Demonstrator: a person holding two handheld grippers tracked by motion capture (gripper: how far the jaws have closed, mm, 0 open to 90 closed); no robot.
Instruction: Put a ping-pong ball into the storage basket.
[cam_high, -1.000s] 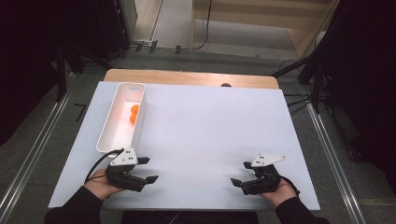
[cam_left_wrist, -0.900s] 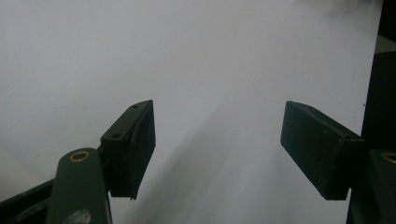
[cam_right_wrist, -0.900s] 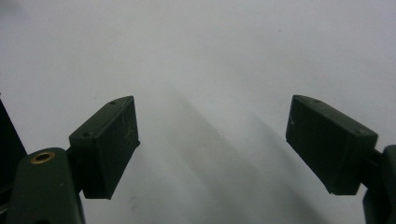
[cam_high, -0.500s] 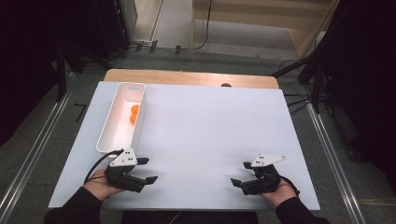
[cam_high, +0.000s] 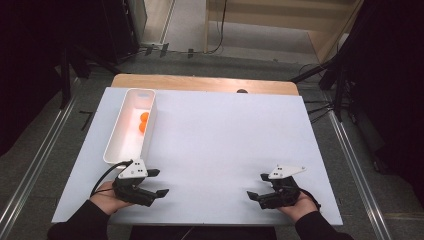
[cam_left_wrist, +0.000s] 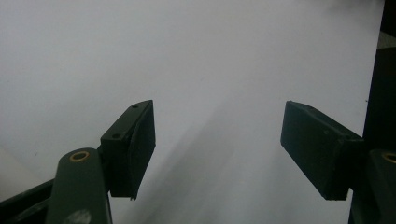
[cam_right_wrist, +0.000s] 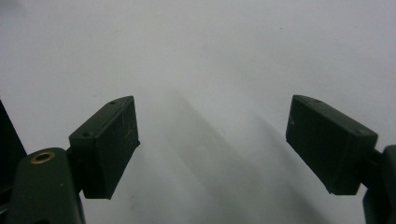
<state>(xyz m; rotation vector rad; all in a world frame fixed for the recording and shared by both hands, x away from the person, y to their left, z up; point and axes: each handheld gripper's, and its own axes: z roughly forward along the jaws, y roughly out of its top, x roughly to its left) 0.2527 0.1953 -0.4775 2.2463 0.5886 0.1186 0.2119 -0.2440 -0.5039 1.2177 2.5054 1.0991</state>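
A long white bin (cam_high: 118, 145) stands on the left side of the white table (cam_high: 225, 130), with two orange balls (cam_high: 143, 121) lying inside it toward its far end. My left gripper (cam_high: 156, 183) rests near the table's front edge just below the bin, jaws apart and pointing right. In the left gripper view its fingertips (cam_left_wrist: 135, 140) stand wide with bare table between them. My right gripper (cam_high: 256, 188) rests at the front right, pointing left. The right gripper view shows my gripper (cam_right_wrist: 219, 149) open, with nothing between its jaws.
A wooden strip (cam_high: 200, 82) runs along the table's far edge, with a small dark spot (cam_high: 242, 91) on it. Metal rails (cam_high: 35, 165) flank the table on the floor. A cable (cam_high: 105, 172) loops from the left gripper.
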